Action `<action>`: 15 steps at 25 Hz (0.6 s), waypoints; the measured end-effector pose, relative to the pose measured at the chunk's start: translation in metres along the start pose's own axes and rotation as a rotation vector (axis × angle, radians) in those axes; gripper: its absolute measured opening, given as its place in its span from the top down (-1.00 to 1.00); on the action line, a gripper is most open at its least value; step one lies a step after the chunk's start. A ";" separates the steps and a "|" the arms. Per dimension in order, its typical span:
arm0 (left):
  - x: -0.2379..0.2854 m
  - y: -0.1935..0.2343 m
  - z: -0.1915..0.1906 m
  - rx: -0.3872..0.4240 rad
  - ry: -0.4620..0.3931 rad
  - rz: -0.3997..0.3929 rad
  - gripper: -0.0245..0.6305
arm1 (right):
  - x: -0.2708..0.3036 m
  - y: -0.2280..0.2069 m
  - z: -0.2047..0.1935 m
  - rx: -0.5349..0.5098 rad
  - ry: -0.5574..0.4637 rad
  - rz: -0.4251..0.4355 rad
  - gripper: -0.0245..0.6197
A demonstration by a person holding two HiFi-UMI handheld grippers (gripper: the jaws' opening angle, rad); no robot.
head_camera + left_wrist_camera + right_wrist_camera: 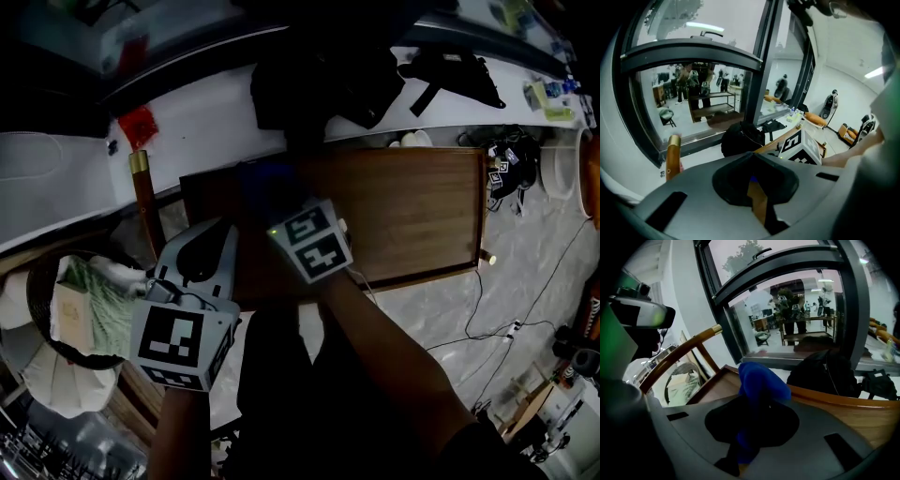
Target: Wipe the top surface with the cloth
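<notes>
Right gripper (751,420) is clenched on the blue cloth (761,385), which is bunched at the near-left part of the wooden table top (412,206); the left gripper (754,190) has its jaws together on nothing and hangs off the table's left edge. A black backpack (319,84) sits on the white ledge just behind the table, a brass-capped wooden post (141,178) stands at its left corner, and a basket (42,281) is further left. Only the head view shows the basket contents and floor cables (487,309); only the gripper views show the big window (797,310) with people behind the glass.
</notes>
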State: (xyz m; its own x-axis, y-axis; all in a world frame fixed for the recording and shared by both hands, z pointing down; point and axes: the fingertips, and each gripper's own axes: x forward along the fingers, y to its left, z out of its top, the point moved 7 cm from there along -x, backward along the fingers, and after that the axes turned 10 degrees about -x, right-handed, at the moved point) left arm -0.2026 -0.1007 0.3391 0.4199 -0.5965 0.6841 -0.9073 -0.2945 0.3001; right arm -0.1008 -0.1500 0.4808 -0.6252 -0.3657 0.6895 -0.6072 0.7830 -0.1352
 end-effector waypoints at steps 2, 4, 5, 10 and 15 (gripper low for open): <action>0.014 -0.016 -0.001 0.007 0.030 0.001 0.89 | -0.015 -0.017 -0.010 0.002 -0.001 -0.015 0.74; 0.028 -0.031 -0.002 0.006 0.046 0.002 0.89 | -0.029 -0.031 -0.018 0.008 -0.006 -0.027 0.74; 0.035 -0.038 -0.003 0.002 0.053 0.003 0.89 | -0.035 -0.038 -0.021 0.009 -0.008 -0.032 0.74; 0.067 -0.061 -0.015 -0.044 0.101 0.010 0.89 | -0.058 -0.071 -0.037 0.008 -0.010 -0.049 0.74; 0.097 -0.077 -0.020 -0.086 0.088 0.038 0.89 | -0.084 -0.101 -0.054 0.006 -0.005 -0.079 0.74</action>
State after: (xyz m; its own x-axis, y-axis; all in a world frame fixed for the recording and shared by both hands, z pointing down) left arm -0.0924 -0.1212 0.3959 0.3848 -0.5374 0.7504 -0.9228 -0.2053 0.3261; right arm 0.0400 -0.1714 0.4750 -0.5781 -0.4285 0.6944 -0.6575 0.7486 -0.0854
